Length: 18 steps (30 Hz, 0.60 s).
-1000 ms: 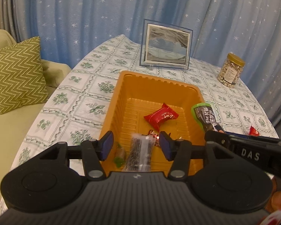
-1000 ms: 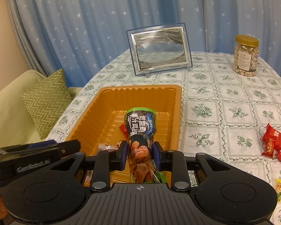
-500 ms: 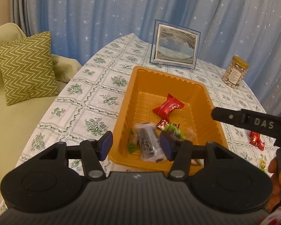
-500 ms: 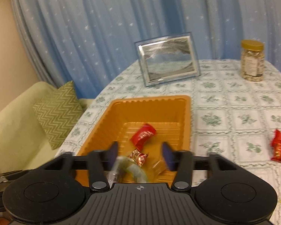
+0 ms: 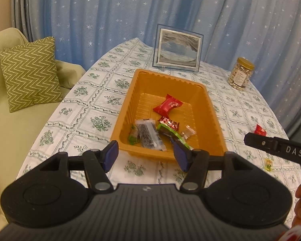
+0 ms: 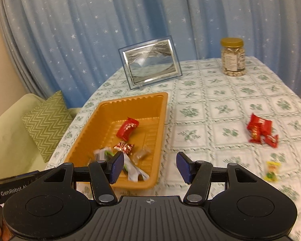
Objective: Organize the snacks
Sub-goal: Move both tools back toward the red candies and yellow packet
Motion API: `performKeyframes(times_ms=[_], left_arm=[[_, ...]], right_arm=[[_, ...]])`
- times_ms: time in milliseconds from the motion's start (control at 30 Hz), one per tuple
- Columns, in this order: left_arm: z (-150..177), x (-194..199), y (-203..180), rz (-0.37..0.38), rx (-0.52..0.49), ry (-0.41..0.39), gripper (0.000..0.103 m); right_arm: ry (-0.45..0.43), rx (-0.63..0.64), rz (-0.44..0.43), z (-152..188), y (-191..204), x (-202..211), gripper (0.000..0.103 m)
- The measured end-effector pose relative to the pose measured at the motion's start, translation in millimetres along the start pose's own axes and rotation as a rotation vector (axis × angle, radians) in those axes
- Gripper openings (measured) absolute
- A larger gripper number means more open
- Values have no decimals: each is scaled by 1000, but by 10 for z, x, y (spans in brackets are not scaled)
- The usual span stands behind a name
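My left gripper [image 5: 143, 154] and right gripper [image 6: 149, 166] gape empty. The green packet [image 5: 171, 133], clamped a second ago, now lies in the orange tray [image 6: 134, 98] ahead; red snacks [image 6: 260, 129] sit right.

L hand-held gripper [image 5: 146, 155] empty, jaws apart | orange tray [image 5: 214, 118] w/ snacks | table [image 5: 86, 108]

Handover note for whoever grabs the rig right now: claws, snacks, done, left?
Left claw: open, empty, near the orange tray.
Right claw: open, empty, over the tablecloth beside the tray's right wall.
Done: the tray holds a red packet, a clear dark bar, a green-edged pouch and a few small candies.
Left: red packets and a yellow-green candy lie loose to the tray's right.
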<state>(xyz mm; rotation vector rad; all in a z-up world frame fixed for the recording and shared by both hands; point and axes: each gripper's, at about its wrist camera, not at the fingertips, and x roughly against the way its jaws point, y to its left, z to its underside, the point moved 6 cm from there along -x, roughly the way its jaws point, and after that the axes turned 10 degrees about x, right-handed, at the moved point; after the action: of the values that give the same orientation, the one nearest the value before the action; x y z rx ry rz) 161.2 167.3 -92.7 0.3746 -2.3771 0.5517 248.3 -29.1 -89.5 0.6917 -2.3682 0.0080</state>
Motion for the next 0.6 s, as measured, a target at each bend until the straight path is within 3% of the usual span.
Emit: performKeyframes(times_ms=[600], left_arm=[[260,575,-427,71,-46,-43,76]], right_arm=[[-44,-28,88,254,-143,839,63]])
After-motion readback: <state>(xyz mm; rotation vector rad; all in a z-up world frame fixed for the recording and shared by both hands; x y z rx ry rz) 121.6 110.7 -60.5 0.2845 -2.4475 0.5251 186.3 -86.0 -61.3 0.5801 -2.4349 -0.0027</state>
